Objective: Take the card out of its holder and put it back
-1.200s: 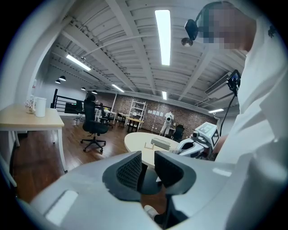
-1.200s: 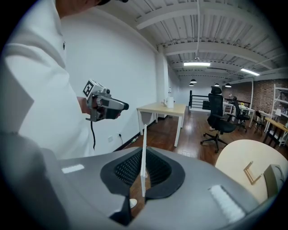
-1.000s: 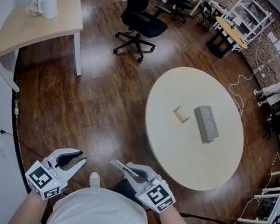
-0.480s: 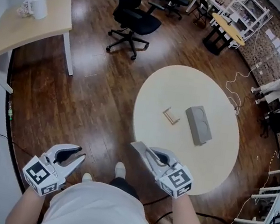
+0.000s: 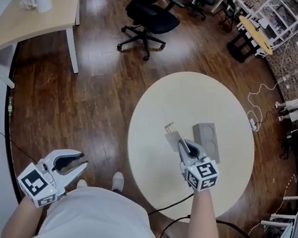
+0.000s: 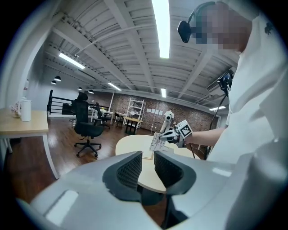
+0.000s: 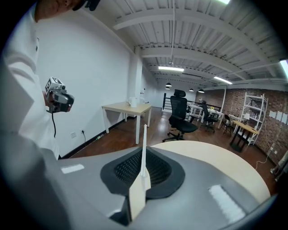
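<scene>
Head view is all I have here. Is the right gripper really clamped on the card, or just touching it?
Observer: Clamped. In the right gripper view, the right gripper has its jaws shut on the card, which stands upright and edge-on between them.
Operator: Is the left one holding anything?
Observer: No. The left gripper view shows the left gripper with its jaws slightly apart and nothing between them.
Operator: Is there any print on the card?
Observer: Yes. The left gripper view catches its flat face, pale with rows of dark marks too small to read.
</scene>
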Demonstrator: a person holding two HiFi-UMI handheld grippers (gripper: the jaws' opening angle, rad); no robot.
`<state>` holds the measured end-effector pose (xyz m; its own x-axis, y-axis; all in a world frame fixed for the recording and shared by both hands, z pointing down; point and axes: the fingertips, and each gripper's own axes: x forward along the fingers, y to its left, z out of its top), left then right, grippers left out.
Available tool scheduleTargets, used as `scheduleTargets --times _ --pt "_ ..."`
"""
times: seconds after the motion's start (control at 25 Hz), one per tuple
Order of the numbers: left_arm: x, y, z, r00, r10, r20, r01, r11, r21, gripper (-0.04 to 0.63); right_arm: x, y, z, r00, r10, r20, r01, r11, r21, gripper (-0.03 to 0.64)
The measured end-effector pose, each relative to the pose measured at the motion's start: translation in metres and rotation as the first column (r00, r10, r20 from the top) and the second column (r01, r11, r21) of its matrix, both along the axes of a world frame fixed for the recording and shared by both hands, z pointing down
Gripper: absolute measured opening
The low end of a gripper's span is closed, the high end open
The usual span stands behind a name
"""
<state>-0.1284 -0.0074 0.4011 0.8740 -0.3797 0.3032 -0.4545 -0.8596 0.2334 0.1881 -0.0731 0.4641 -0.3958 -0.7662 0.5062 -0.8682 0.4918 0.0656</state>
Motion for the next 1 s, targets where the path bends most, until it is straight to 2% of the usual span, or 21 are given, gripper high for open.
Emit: scheduleTargets --times 0.12,0.28,0.48,0.68,1.0 --pt "0.016 -0.005 0.001 1.000 -0.027 0.011 0.027 1.000 -0.007 0.092 0.032 -0.023 0.015 1.000 0.010 0.004 -0.010 1.000 -0.016 0.021" --pt "0.031 -0.008 0.005 0.997 -0.062 0.041 0.063 0.998 -0.027 0.092 0.054 -0.049 0.037 1.000 -0.008 0.011 0.008 0.999 -0.044 0.021" --pt "0.043 -0.011 0.007 0.992 -0.101 0.076 0.105 0.994 -0.041 0.092 0.066 -0.071 0.059 0.999 -0.037 0.012 0.037 0.997 -0.069 0.021" --pt "0.050 -0.012 0.011 0.986 -0.135 0.100 0.141 0.988 -0.058 0.092 0.074 -0.081 0.067 0.998 -0.045 0.052 0.049 0.996 -0.076 0.021" --pt "0.060 -0.017 0.016 0.984 -0.146 0.105 0.153 0.986 -0.061 0.092 0.076 -0.082 0.069 0.996 -0.067 0.060 0.072 0.994 -0.078 0.021"
